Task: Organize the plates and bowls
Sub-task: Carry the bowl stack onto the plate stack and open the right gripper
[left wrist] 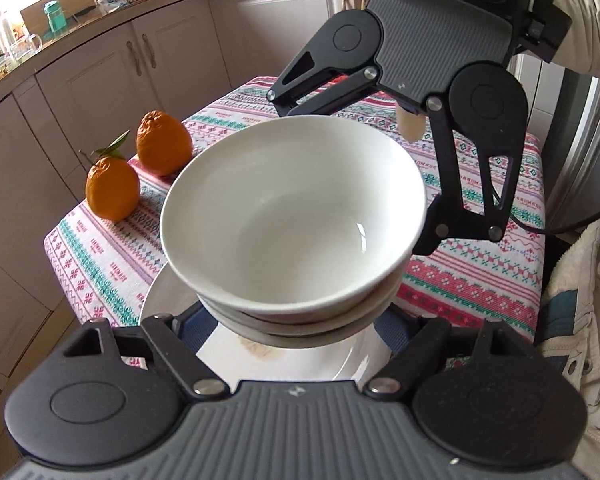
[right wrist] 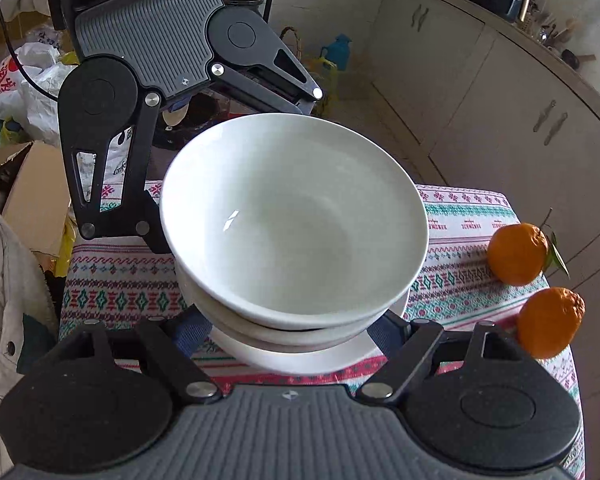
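Bowls (left wrist: pixel 292 216) nest on plate (left wrist: pixel 300 356) — both hand-held grippers' jaws wide, flanking opposite sides, apparently steadying the stack.

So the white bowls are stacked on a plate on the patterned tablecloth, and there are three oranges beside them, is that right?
Not quite: there are two oranges, not three, as the left wrist view shows. The rest holds: the white bowls are stacked on a plate on the patterned tablecloth.

A table under a patterned tablecloth (left wrist: pixel 460 280) carries a white plate (left wrist: pixel 352 360) and two oranges (left wrist: pixel 112 188).
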The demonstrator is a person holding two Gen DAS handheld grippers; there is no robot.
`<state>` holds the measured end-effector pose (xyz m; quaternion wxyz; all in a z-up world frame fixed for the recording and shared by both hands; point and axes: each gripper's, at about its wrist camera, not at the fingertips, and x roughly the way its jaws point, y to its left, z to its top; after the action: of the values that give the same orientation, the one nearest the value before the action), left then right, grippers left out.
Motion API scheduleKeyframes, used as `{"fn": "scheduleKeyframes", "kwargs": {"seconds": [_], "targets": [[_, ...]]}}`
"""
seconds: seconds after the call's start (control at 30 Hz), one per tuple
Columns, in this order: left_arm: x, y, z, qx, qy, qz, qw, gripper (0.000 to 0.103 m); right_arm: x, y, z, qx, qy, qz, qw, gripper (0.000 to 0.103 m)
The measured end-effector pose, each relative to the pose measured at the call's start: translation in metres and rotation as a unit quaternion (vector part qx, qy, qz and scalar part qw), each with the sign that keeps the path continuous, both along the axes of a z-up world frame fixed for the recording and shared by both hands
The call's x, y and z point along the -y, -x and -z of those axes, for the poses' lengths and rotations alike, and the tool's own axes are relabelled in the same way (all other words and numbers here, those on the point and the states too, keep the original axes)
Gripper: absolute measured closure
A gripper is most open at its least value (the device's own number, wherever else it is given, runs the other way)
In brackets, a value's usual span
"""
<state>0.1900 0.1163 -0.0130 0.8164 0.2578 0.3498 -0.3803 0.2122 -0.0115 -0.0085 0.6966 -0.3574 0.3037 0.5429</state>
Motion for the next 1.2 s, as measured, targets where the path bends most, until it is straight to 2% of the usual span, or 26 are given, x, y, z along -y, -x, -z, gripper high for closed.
{"fn": "scheduleKeyframes", "kwargs": {"seconds": [0.27,0.87,1.13,1.2], "targets": [[-0.019,-0.010,0.014,-0.017,0.005,-0.013,0.9997,0.019,-0.026,-0.020,0.018,-0.023,0.008,-0.006,1.000,0.016],[-0.029,-0.021,0.021,-0.025,0.022,-0.011,0.9994,0.019,-0.029,-0.035,0.027,-0.057,0.001,0.010,0.998,0.016],[-0.028,-0.019,0.021,-0.021,0.019,-0.013,0.9995,0.018,-0.027,-0.035,0.028,-0.055,-0.004,0.008,0.998,0.016],[-0.027,-0.017,0.021,-0.011,0.013,-0.016,0.9997,0.015,-0.026,-0.034,0.028,-0.054,-0.005,0.010,0.998,0.016]]}}
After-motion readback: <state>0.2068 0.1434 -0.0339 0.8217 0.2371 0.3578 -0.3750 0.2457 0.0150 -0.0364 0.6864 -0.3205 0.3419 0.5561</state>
